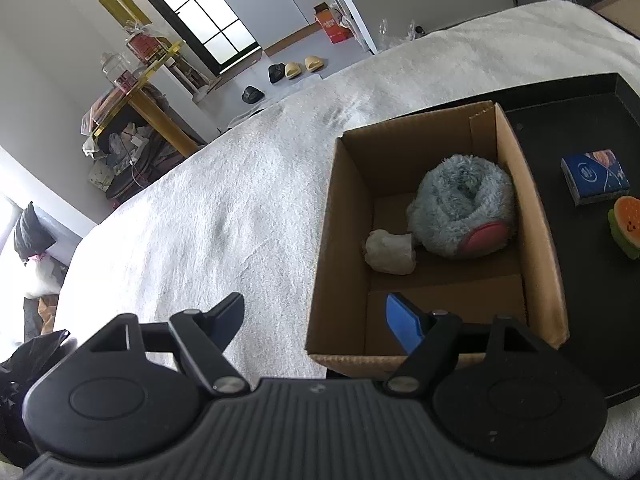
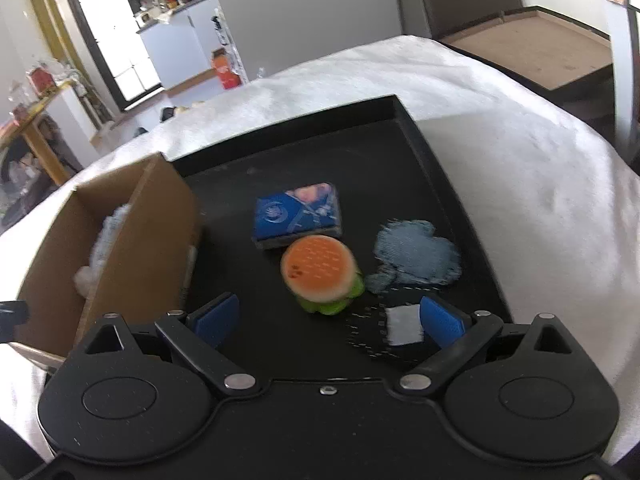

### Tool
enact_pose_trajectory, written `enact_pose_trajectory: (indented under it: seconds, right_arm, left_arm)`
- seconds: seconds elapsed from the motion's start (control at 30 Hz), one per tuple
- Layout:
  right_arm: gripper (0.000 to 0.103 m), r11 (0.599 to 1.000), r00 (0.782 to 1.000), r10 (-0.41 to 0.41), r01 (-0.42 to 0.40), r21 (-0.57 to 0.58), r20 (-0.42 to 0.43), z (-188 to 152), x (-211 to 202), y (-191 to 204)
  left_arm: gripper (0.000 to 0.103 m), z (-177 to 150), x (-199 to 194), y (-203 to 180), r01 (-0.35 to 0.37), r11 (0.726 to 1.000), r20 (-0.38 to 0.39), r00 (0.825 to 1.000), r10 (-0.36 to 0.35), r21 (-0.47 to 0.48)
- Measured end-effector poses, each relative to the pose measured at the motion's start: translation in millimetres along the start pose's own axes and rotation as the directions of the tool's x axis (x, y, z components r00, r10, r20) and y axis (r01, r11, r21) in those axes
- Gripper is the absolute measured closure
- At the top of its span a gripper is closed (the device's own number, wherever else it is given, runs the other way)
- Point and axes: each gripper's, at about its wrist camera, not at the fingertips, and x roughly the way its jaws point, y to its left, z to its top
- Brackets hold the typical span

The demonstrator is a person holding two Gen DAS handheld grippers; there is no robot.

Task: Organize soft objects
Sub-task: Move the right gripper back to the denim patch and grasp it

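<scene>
Fluffy grey-blue plush (image 1: 460, 208) (rounded) fills cardboard box (image 1: 536, 240).

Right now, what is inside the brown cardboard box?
Inside the brown cardboard box lie a fluffy grey-blue plush and a small white crumpled lump. The floor under the plush is covered.

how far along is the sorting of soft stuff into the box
Partly done. The cardboard box already holds a fluffy grey plush and a small white lump. Nothing is in hand: the left gripper and right gripper are both open and empty. Still on the black tray: the blue packet, burger toy and denim patch.
</scene>
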Motion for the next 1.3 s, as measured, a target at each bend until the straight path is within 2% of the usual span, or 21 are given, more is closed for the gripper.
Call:
enact_pose_trajectory:
  seconds: [0.2, 0.3, 0.5, 0.6, 0.63, 0.67, 0.73, 1.0, 1.07, 1.3]
  right_arm:
    - [0.006, 0.999, 0.999, -0.037, 0.038, 0.026, -0.02, -4, 9, -17]
    - [0.012, 0.995, 0.999, -0.023, 0.026, 0.092, -0.036, -4, 14, -32]
    - [0.024, 0.991, 0.996, -0.046, 0.055, 0.121, -0.071, -8, 27, -47]
    - [0.028, 0.995, 0.996, -0.053, 0.059, 0.082, -0.07, -9, 28, -43]
    - [0.035, 0.996, 0.996, -0.055, 0.06, 0.067, -0.073, -10, 28, -41]
    - [0.045, 0.997, 0.996, -0.061, 0.065, 0.05, -0.069, -10, 27, -39]
    - [0.054, 0.995, 0.994, -0.091, 0.093, 0.026, -0.067, -11, 26, -37]
    - [0.065, 0.996, 0.995, -0.084, 0.085, 0.009, -0.06, -11, 22, -35]
    - [0.074, 0.996, 0.995, -0.085, 0.085, 0.004, -0.051, -9, 20, -34]
    - [0.075, 0.997, 0.997, -0.076, 0.076, -0.018, -0.025, -6, 9, -27]
  left_arm:
    - [0.026, 3, -2, -14, -0.043, 0.998, -0.004, 0.999, 0.043, 0.047]
    - [0.026, 6, -3, -16, -0.05, 0.998, -0.009, 0.999, 0.05, 0.049]
    - [0.026, 10, -3, -22, -0.055, 0.997, -0.021, 0.998, 0.056, 0.053]
    - [0.026, 11, -4, -28, -0.07, 0.994, -0.016, 0.997, 0.072, 0.078]
    - [0.026, 12, -4, -29, -0.074, 0.994, -0.016, 0.997, 0.075, 0.082]
    - [0.026, 12, -5, -29, -0.075, 0.994, -0.015, 0.997, 0.077, 0.082]
    - [0.026, 12, -6, -28, -0.073, 0.994, -0.015, 0.997, 0.075, 0.077]
    - [0.026, 9, -7, -22, -0.075, 0.995, -0.009, 0.997, 0.075, 0.058]
    - [0.026, 9, -7, -20, -0.07, 0.996, -0.009, 0.997, 0.07, 0.049]
    - [0.026, 6, -9, -12, -0.053, 0.998, 0.002, 0.999, 0.053, 0.023]
